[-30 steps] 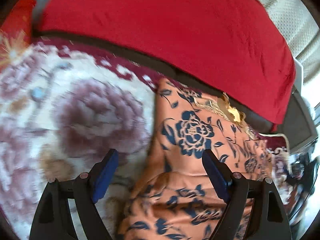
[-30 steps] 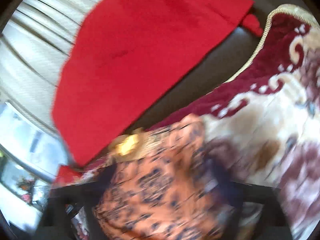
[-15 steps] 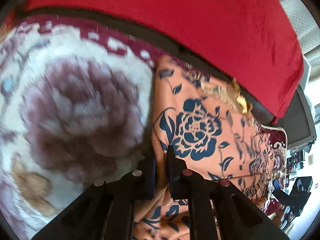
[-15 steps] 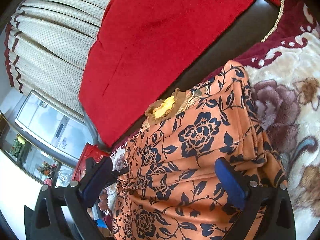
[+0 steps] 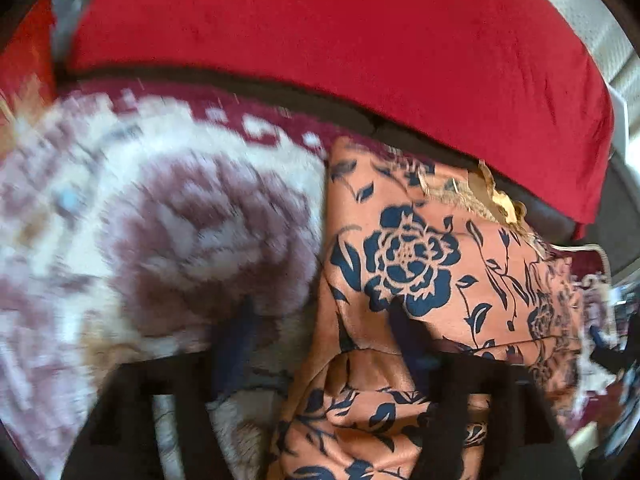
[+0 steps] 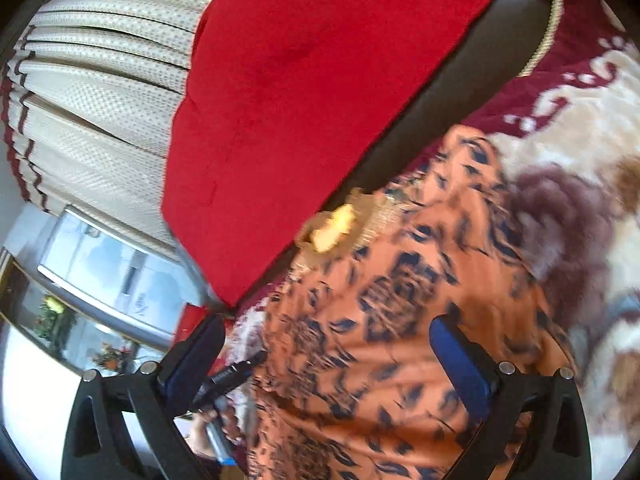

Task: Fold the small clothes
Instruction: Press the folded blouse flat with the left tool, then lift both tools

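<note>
An orange small garment [image 5: 408, 264] with dark blue roses and a gold neck trim lies on a plush floral blanket [image 5: 180, 240]. My left gripper [image 5: 322, 340] hovers over the garment's left edge. Its jaws are opening, the edge lies between them, and the pads are off the cloth; the view is blurred. In the right wrist view the garment [image 6: 400, 300] fills the lower middle. My right gripper [image 6: 332, 356] stands open above it, one finger [image 6: 460, 360] over the cloth and the other past its left side.
A red cushion [image 5: 320, 40] leans on the dark sofa back behind the garment, also seen as the red cushion [image 6: 300, 80]. Cream curtains [image 6: 100, 100] and a window sit at the left. A black pen-like object [image 6: 228, 376] lies by the garment's left side.
Half a second ago the left jaws were shut on the garment's left edge; now they stand apart and have let it go. The right gripper stayed open and shifted lower over the garment.
</note>
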`<state>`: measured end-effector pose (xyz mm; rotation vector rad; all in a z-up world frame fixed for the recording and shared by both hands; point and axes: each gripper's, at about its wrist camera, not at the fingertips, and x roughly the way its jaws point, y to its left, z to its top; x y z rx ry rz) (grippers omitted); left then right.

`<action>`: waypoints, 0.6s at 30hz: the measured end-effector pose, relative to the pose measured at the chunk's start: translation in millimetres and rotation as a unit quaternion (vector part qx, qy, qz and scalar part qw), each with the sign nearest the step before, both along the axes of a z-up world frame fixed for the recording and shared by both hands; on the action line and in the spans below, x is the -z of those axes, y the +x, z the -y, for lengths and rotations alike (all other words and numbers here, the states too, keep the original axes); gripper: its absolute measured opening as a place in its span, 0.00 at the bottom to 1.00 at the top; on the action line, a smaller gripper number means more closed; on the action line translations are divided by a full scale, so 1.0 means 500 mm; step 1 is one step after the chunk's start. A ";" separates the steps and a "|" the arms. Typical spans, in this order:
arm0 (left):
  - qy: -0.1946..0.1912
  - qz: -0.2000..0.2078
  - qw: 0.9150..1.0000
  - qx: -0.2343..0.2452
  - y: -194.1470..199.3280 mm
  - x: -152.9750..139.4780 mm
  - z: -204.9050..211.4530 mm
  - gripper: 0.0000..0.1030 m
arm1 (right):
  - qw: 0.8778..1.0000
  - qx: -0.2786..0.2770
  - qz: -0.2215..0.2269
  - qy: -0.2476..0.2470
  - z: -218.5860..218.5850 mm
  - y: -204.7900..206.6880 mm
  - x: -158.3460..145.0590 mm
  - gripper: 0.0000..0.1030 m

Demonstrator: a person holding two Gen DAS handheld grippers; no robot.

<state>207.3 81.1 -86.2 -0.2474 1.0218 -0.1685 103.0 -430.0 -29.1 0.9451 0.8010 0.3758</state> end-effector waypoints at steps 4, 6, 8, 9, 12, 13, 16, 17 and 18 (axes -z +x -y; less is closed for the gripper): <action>0.027 0.035 0.999 0.007 -0.055 -0.046 0.020 0.74 | 0.998 0.025 -0.053 -0.025 0.033 0.069 0.057 0.99; 0.065 0.049 0.997 0.004 -0.090 -0.068 0.027 0.74 | 0.997 0.044 -0.070 0.007 0.076 0.081 0.100 0.98; 0.101 0.080 0.992 -0.001 -0.129 -0.093 0.037 0.74 | 0.996 0.078 -0.053 0.001 0.090 0.052 0.074 0.99; 0.112 0.086 0.990 -0.007 -0.140 -0.101 0.041 0.74 | 0.995 0.080 -0.041 -0.032 0.084 0.038 0.051 0.99; 0.135 0.108 0.984 -0.033 -0.187 -0.123 0.029 0.77 | 0.993 0.054 -0.011 -0.101 0.049 -0.010 -0.004 0.99; 0.139 0.111 0.983 -0.039 -0.197 -0.127 0.031 0.78 | 0.991 0.047 -0.004 -0.122 0.034 -0.031 -0.019 0.99; 0.140 0.120 0.982 -0.048 -0.231 -0.148 0.028 0.78 | 0.984 0.041 0.017 -0.174 -0.013 -0.104 -0.053 0.99; 0.141 0.121 0.981 -0.049 -0.243 -0.154 0.027 0.78 | 0.981 0.039 0.022 -0.188 -0.025 -0.121 -0.058 0.99; 0.141 0.122 0.981 -0.049 -0.255 -0.158 0.026 0.78 | 0.977 0.039 0.024 -0.209 -0.039 -0.144 -0.062 0.99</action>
